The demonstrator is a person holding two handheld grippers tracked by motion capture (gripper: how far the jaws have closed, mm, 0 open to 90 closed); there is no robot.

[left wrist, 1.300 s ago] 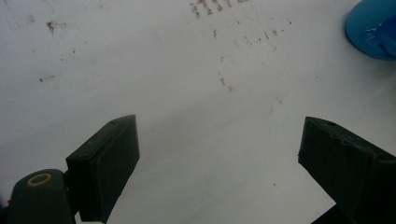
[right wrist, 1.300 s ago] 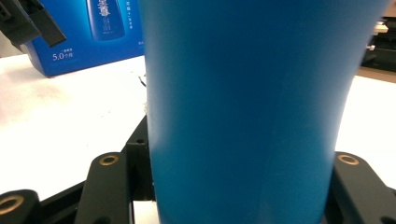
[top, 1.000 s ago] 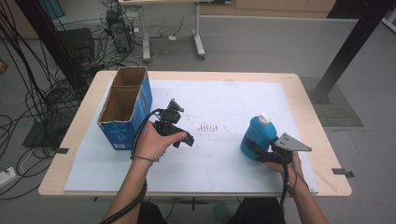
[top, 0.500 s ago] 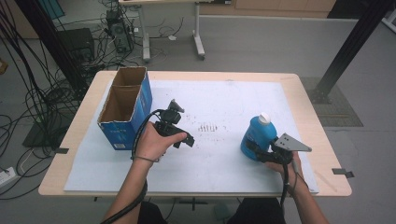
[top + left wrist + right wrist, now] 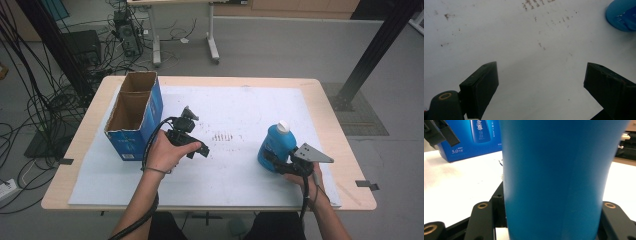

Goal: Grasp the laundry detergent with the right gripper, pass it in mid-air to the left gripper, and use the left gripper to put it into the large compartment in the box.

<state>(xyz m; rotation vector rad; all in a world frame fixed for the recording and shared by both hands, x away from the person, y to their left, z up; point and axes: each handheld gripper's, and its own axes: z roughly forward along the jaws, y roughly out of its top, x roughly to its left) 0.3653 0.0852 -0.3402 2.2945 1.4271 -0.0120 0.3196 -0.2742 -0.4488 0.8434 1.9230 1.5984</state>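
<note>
A: So, right gripper point(image 5: 274, 161) clamped on the blue bottle point(image 5: 276, 145), down low on its body, with the bottle upright on the white sheet point(image 5: 240, 105) and its white cap point(image 5: 283, 126) on top.

B: Agreed. Seen along the right gripper's own jaws, blue bottle point(image 5: 554, 177) wedged straight between them, touching both sides.

A: And the left gripper point(image 5: 192, 145)?

B: Spread wide over bare sheet, nothing between its jaws; bottle point(image 5: 622, 15) well off ahead and to one side of them.

A: Best way to lift, probably: squeeze kept firm, straight up first, no tilt, since so low a grip leaves the top free to tip.

B: Then across toward the open cardboard box point(image 5: 135, 115), just beside the left gripper and well apart from the right. Probably best cleared over the rim before lowering.
</note>
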